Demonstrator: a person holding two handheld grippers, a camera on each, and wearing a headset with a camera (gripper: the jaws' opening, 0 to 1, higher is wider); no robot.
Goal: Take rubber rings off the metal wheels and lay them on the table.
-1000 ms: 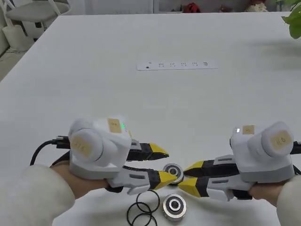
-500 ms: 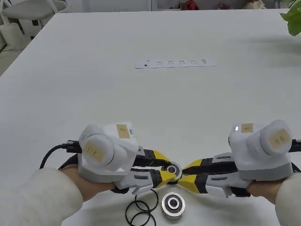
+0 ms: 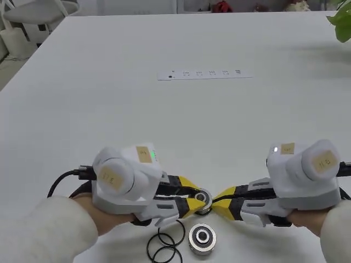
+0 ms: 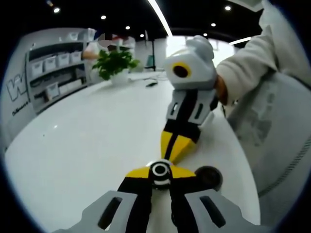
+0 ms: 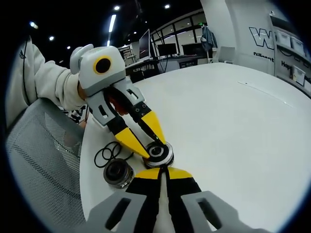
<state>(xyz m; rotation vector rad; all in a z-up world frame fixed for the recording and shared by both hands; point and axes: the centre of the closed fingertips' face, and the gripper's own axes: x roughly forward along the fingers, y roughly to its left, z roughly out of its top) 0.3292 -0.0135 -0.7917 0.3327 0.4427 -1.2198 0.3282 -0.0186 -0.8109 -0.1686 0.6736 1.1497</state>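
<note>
1. Tan gripper stickers [image 3: 143,154] unreadable; wall lettering [image 5: 257,36] starts "W".
2. On white table [image 3: 164,120], left gripper [image 3: 193,198] pinches small silver metal wheel [image 3: 202,197]; right gripper [image 3: 218,200] jaws pressed together at its rim.
3. Black rubber rings [image 3: 164,245] lie beside 2nd wheel [image 3: 202,239].

Polished, shiny metal wheels [image 3: 202,239]; rubber rings [image 3: 167,245] matt (dull black); table [image 3: 164,120] smooth, satin white.

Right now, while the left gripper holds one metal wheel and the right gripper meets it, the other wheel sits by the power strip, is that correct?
Not quite: the head view shows the other wheel close to the person, beside the loose rubber rings, far from the power strip. The rest holds: the left gripper holds one metal wheel and the right gripper meets it.
</note>
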